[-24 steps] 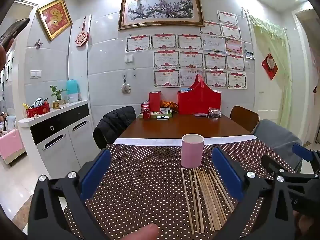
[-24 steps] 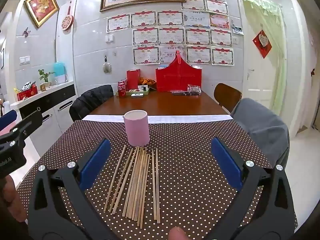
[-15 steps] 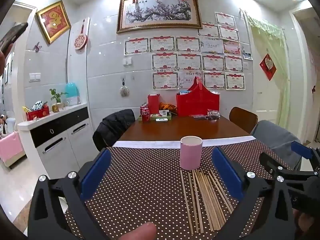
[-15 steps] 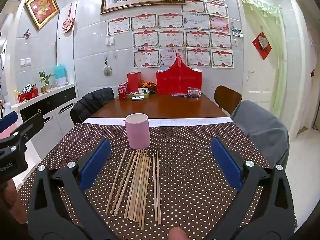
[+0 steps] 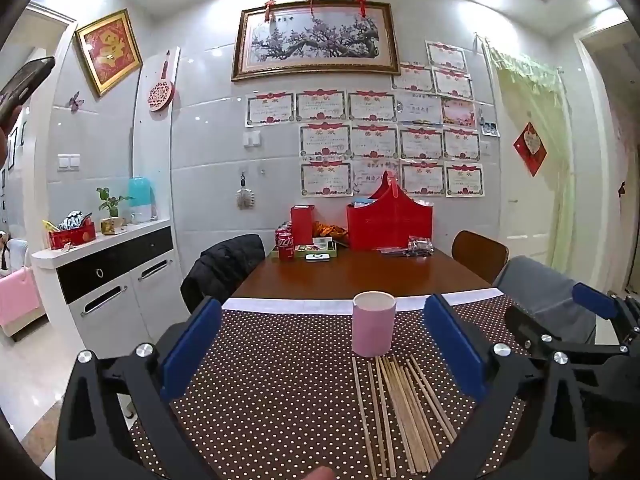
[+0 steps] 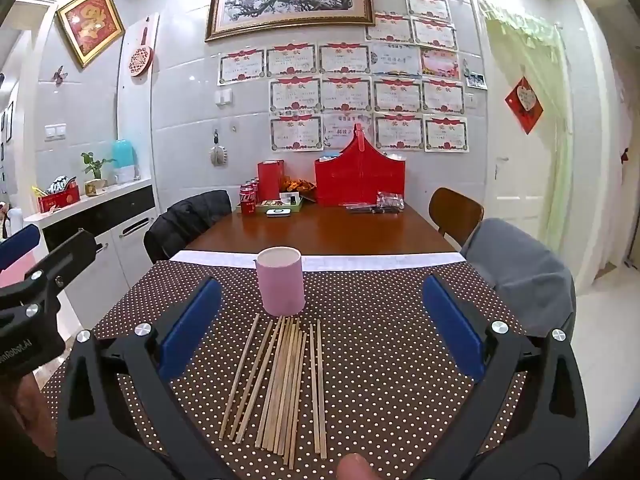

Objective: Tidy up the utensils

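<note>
Nothing was organized yet: the chopsticks (image 6: 280, 384) lay loose on the dotted counter (image 6: 380, 320) just in front of the empty-looking pink cup (image 6: 280, 286). The left gripper (image 5: 320, 354) and right gripper (image 6: 320, 328) hovered with fingers spread wide, holding nothing.

Both views tilted down slightly: pink cup (image 5: 373, 328) and chopsticks (image 5: 402, 410) sit lower in frame than before; both grippers unchanged, nothing on the cloth displaced.
</note>
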